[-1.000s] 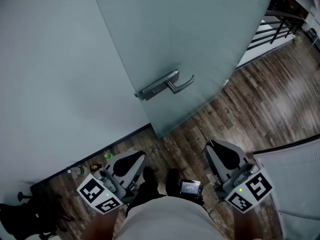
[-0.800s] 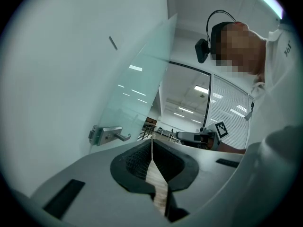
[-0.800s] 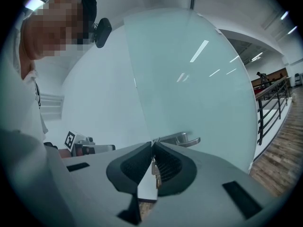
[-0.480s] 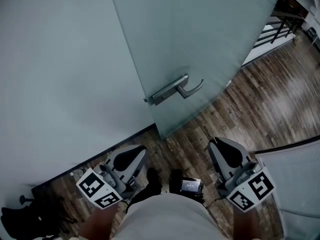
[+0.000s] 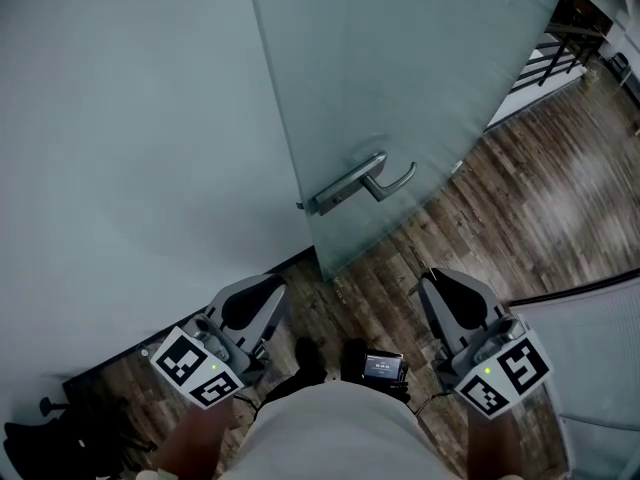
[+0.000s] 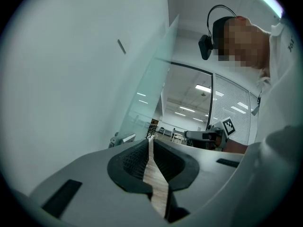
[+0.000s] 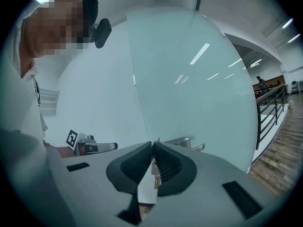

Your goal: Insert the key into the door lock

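The frosted glass door (image 5: 400,78) carries a metal lever handle (image 5: 358,185) on a long plate near its left edge; I cannot make out the keyhole. My right gripper (image 5: 437,280) hangs low and in front of the door, below and right of the handle, shut on a small metal key (image 7: 154,175) whose tip pokes out at the jaw ends. In the right gripper view the lever handle (image 7: 185,142) lies just beyond the right gripper (image 7: 152,145). My left gripper (image 5: 266,290) is shut with nothing in it, near the pale wall; from the left gripper (image 6: 150,140) the handle (image 6: 121,138) shows at left.
A pale wall (image 5: 120,148) meets the door's left edge. Dark wood floor (image 5: 520,208) runs to the right, with a black railing (image 5: 560,53) at the far top right. A small black device (image 5: 378,367) hangs at the person's waist. Dark clutter (image 5: 50,438) lies at bottom left.
In the head view the door handle has slid right and slightly down. The left gripper has shifted a little along the wall. Both grippers stay shut.
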`<act>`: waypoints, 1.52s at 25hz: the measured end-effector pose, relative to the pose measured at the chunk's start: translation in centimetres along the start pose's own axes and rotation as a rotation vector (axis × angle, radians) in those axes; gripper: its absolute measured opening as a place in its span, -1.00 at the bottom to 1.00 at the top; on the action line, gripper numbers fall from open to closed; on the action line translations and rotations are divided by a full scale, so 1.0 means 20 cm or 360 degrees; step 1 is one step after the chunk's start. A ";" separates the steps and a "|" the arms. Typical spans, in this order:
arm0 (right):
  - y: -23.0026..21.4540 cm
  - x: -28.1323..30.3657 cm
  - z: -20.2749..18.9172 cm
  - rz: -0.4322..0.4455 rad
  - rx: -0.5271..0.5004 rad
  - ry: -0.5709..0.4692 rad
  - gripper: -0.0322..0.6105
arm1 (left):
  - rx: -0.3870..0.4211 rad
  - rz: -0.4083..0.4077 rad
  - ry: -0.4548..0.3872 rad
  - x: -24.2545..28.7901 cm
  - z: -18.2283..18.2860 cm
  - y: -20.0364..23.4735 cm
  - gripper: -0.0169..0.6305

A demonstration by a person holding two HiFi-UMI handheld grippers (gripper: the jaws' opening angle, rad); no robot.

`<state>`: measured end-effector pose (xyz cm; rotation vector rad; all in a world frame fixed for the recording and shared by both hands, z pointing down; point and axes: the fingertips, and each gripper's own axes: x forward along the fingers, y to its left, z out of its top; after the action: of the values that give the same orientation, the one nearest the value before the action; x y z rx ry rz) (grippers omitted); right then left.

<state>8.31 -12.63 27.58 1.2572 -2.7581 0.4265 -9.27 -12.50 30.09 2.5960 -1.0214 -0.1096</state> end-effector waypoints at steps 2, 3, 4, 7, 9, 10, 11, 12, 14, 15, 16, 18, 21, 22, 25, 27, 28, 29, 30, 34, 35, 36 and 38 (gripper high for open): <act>0.00 0.02 0.01 -0.0004 -0.0014 0.0000 -0.80 | 0.0007 -0.0003 -0.0002 0.01 0.01 0.01 -0.88; 0.00 0.03 0.02 -0.0004 -0.0023 0.0001 -0.80 | 0.0012 -0.0005 -0.0004 0.01 0.02 0.02 -0.88; 0.00 0.04 0.02 -0.0002 -0.0033 0.0002 -0.80 | 0.0018 -0.0007 -0.0005 0.02 0.02 0.03 -0.85; 0.00 0.09 0.04 0.0016 -0.0070 0.0002 -0.80 | 0.0040 -0.0027 0.0005 0.05 0.03 0.04 -0.68; 0.01 0.12 0.05 0.0028 -0.0090 0.0006 -0.80 | 0.0050 -0.0043 0.0016 0.07 0.04 0.05 -0.64; 0.01 0.13 0.06 0.0032 -0.0096 0.0009 -0.80 | 0.0053 -0.0046 0.0020 0.08 0.04 0.05 -0.63; 0.01 0.14 0.06 0.0037 -0.0098 0.0012 -0.80 | 0.0055 -0.0047 0.0023 0.08 0.04 0.05 -0.62; 0.01 0.15 0.06 0.0043 -0.0099 0.0016 -0.80 | 0.0055 -0.0048 0.0025 0.09 0.04 0.06 -0.61; 0.01 0.18 0.05 0.0053 -0.0101 0.0031 -0.80 | 0.0055 -0.0046 0.0029 0.11 0.04 0.07 -0.61; 0.01 0.19 0.04 0.0058 -0.0102 0.0042 -0.80 | 0.0055 -0.0044 0.0032 0.12 0.04 0.08 -0.61; 0.01 0.20 0.03 0.0063 -0.0104 0.0053 -0.80 | 0.0054 -0.0041 0.0034 0.12 0.04 0.09 -0.60; 0.00 0.22 0.02 0.0071 -0.0106 0.0070 -0.80 | 0.0055 -0.0035 0.0036 0.14 0.04 0.10 -0.60; -0.01 0.25 0.00 0.0084 -0.0109 0.0086 -0.80 | 0.0062 -0.0029 0.0046 0.16 0.04 0.13 -0.59; -0.01 0.27 0.00 0.0088 -0.0112 0.0092 -0.80 | 0.0064 -0.0028 0.0051 0.17 0.03 0.14 -0.59; -0.02 0.31 -0.03 0.0105 -0.0118 0.0114 -0.80 | 0.0067 -0.0025 0.0071 0.21 0.01 0.17 -0.59; -0.03 0.34 -0.05 0.0115 -0.0115 0.0131 -0.80 | 0.0064 -0.0022 0.0085 0.23 0.00 0.19 -0.59; -0.03 0.36 -0.07 0.0120 -0.0113 0.0139 -0.80 | 0.0061 -0.0020 0.0092 0.24 -0.01 0.21 -0.59; -0.04 0.38 -0.08 0.0123 -0.0110 0.0149 -0.80 | 0.0058 -0.0018 0.0099 0.25 -0.02 0.22 -0.59; -0.05 0.39 -0.09 0.0126 -0.0106 0.0158 -0.80 | 0.0055 -0.0018 0.0107 0.26 -0.03 0.23 -0.59; -0.05 0.43 -0.11 0.0130 -0.0087 0.0185 -0.80 | 0.0044 -0.0037 0.0140 0.29 -0.03 0.24 -0.59; -0.06 0.44 -0.12 0.0130 -0.0084 0.0190 -0.80 | 0.0044 -0.0040 0.0145 0.29 -0.04 0.25 -0.59; -0.06 0.45 -0.13 0.0130 -0.0083 0.0197 -0.80 | 0.0044 -0.0042 0.0148 0.30 -0.04 0.26 -0.59; -0.08 0.47 -0.15 0.0130 -0.0088 0.0215 -0.80 | 0.0044 -0.0050 0.0146 0.32 -0.06 0.28 -0.59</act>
<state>3.20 -19.62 32.54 1.0656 -2.6947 0.4215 -7.97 -20.22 33.42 2.6166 -0.9565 0.0158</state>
